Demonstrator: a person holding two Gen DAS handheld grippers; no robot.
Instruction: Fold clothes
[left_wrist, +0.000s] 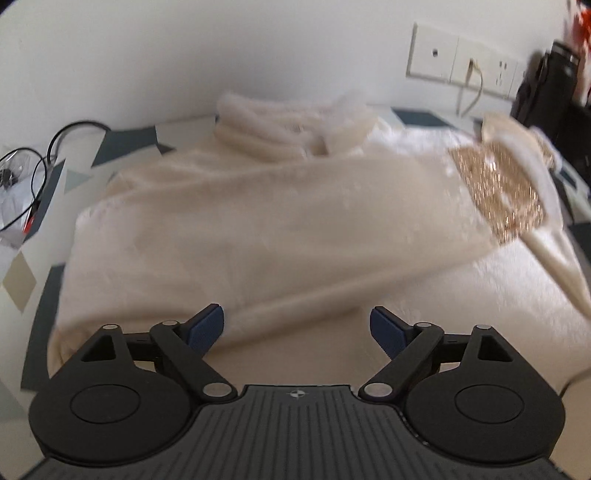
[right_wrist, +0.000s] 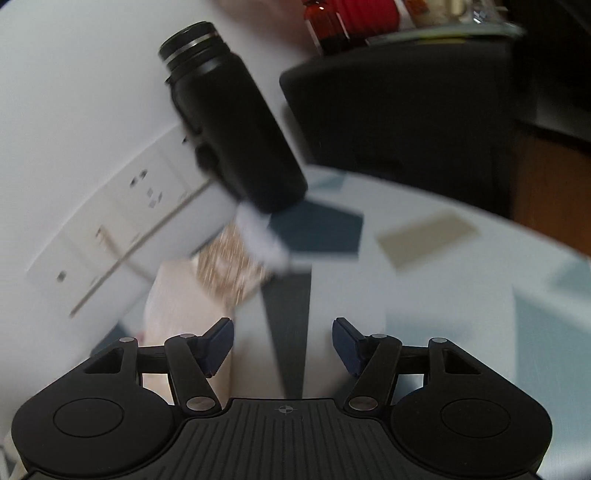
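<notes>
Both grippers' fingers apart and empty, cream garment (left_wrist: 258, 221) near table edge (left_wrist: 40, 295)

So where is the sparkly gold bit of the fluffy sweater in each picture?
Left wrist view: the sparkly gold patch sits at the right, on the end of the cream sweater's folded sleeve.
Right wrist view: the same patch sits left of the middle, blurred, just below the black bottle.
Shared landmark: the white wall socket panel behind it.
</notes>
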